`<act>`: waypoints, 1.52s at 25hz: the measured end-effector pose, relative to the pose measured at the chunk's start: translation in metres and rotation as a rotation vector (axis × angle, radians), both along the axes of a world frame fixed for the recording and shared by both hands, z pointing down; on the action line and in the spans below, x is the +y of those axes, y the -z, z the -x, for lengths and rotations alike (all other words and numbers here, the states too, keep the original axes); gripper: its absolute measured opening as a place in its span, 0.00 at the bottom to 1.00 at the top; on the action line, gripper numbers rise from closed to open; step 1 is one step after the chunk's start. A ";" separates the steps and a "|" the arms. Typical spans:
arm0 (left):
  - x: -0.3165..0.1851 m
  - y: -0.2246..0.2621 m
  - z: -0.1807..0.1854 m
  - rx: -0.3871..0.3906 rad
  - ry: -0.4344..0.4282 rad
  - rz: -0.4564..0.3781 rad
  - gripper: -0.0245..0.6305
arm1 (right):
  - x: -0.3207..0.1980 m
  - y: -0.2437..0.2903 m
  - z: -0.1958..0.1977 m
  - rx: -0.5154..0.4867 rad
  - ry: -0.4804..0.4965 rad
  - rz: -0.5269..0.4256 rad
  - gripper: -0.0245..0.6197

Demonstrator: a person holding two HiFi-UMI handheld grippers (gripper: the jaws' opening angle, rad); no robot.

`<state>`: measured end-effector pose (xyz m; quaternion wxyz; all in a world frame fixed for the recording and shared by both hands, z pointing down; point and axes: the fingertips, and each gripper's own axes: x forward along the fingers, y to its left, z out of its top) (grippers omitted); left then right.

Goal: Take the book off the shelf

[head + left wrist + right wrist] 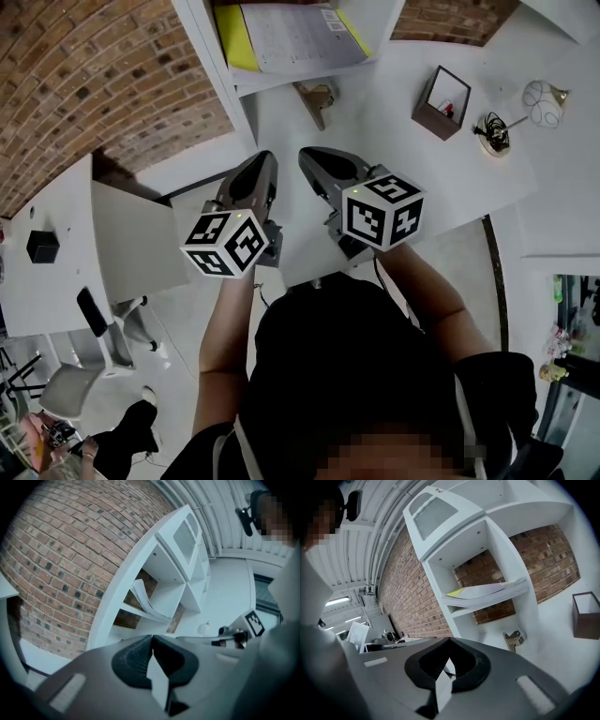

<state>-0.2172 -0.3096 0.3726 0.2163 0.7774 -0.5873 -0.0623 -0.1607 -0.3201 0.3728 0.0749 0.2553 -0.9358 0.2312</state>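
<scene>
Backdrop: red brick wall [84,84] is filling the upper left, behind a white open shelf unit [214,56].
Book: thin white-and-yellow book [300,36] is lying flat on a shelf board, top centre, well apart from both grippers.
Left gripper [262,161]: jaws are pressing together, empty, frame centre.
Right gripper [312,157]: jaws are meeting too, gripping nothing.
Desk: white tabletop [394,159] is carrying a brown open box [441,103], upper right.

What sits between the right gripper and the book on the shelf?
A small bracket on the white table, below the book; head view shows it.
</scene>
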 end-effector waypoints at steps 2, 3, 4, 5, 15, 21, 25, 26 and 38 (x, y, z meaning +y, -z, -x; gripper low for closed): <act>-0.005 0.001 0.000 -0.007 0.019 0.003 0.03 | -0.008 0.005 0.002 0.010 0.023 -0.023 0.04; -0.007 0.002 0.000 -0.010 0.027 0.003 0.03 | -0.012 0.007 0.003 0.018 0.034 -0.038 0.04; -0.009 0.003 0.000 -0.015 0.036 0.002 0.03 | -0.016 0.009 0.004 0.026 0.043 -0.054 0.04; -0.011 0.004 0.001 -0.021 0.044 0.001 0.03 | -0.019 0.010 0.006 0.035 0.052 -0.072 0.04; -0.025 0.011 0.015 -0.042 0.132 -0.004 0.03 | -0.048 0.023 0.033 0.079 0.128 -0.194 0.08; -0.031 0.018 0.026 -0.063 0.175 -0.019 0.04 | -0.059 0.022 0.045 0.029 0.152 -0.151 0.13; -0.040 0.023 0.030 -0.081 0.195 -0.028 0.04 | -0.071 0.022 0.043 -0.005 0.129 -0.124 0.15; -0.043 0.024 0.031 -0.083 0.196 -0.029 0.04 | -0.074 0.023 0.043 -0.017 0.129 -0.115 0.16; -0.094 0.038 0.026 -0.023 0.233 -0.051 0.32 | -0.099 0.026 0.021 -0.053 0.103 -0.078 0.18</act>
